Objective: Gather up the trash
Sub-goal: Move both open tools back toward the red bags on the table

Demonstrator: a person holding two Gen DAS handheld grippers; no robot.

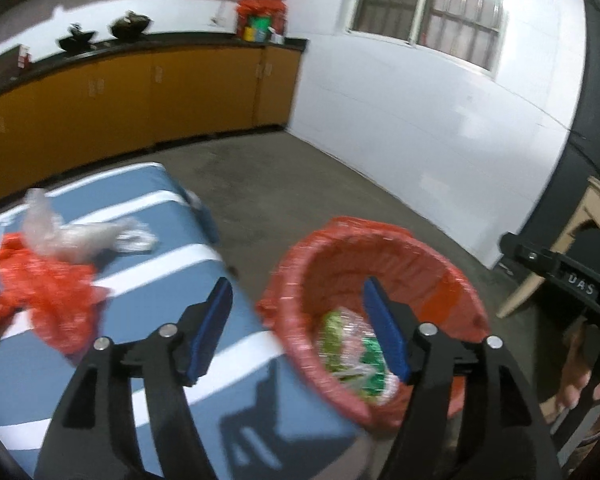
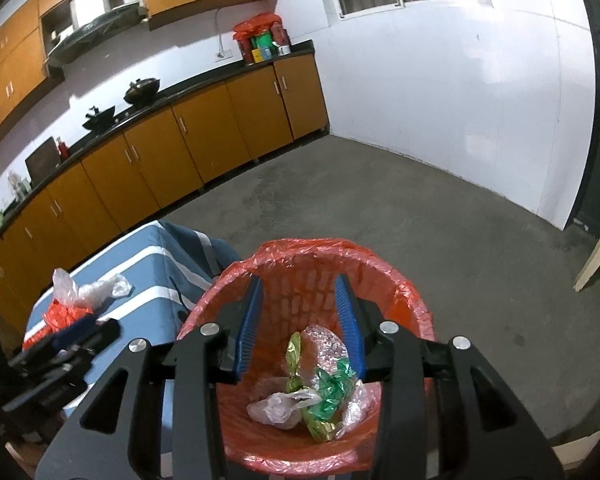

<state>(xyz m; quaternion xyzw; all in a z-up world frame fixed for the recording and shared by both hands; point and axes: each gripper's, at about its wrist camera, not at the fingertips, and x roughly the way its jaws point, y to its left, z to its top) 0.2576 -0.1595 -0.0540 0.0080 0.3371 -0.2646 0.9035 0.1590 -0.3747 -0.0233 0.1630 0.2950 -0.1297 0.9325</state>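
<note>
We see the desk (image 1: 188, 248) with its blue-and-white striped cloth to the left of our left jaws. The red-lined bin (image 2: 384, 276) stands on the floor under our right jaws. A red bag (image 1: 44, 288) and a clear bag (image 1: 80, 236) lie beyond the left gripper (image 1: 300, 332), jaws spread, empty. Green wrappers (image 2: 324, 396) sit below the right gripper (image 2: 300, 328), jaws parted, nothing between.

white letters "uas" show on the right gripper (image 1: 572, 280); nothing else is legible.
</note>
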